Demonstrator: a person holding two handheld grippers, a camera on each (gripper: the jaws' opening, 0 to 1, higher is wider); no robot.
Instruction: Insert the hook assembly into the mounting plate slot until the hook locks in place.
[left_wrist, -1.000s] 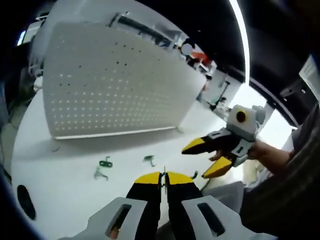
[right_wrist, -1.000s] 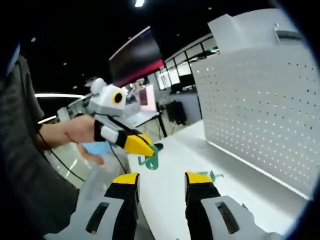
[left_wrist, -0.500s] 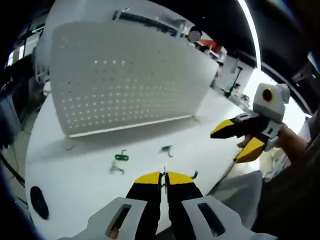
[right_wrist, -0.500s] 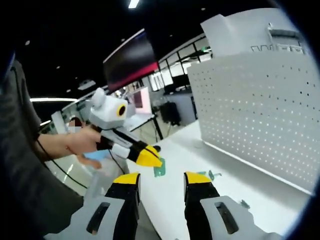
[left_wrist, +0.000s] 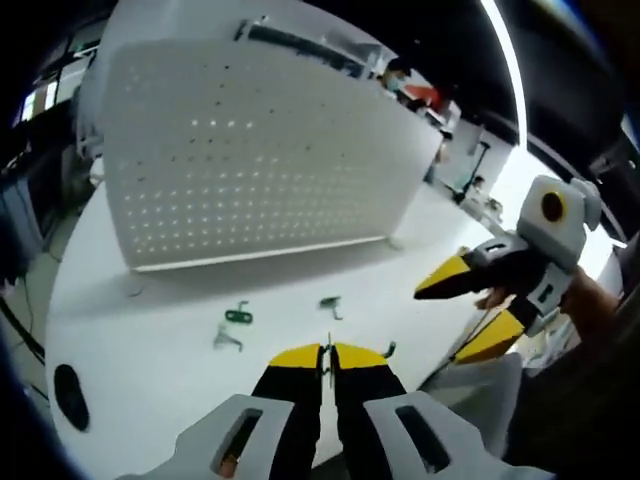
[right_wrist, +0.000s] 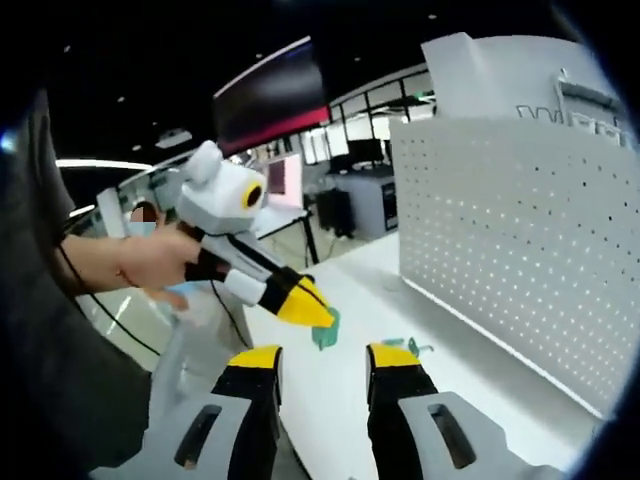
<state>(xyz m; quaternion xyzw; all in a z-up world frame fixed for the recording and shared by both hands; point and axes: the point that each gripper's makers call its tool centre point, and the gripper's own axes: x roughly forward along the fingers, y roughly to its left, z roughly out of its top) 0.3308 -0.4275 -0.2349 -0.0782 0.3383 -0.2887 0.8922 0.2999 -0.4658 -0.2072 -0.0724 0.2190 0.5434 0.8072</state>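
Hooks on tabletop: three small hook pieces (left_wrist: 238, 316) lay loose on the white tabletop (left_wrist: 150, 370), near the pegboard (left_wrist: 250, 150); likely light, stiff, slippery.
Left gripper (left_wrist: 327, 356): jaws pinched on a green hook (right_wrist: 326, 330); best held by its flat body.
Right gripper (right_wrist: 322, 356): jaws apart, empty.
Room: open tabletop before the board; edge near.
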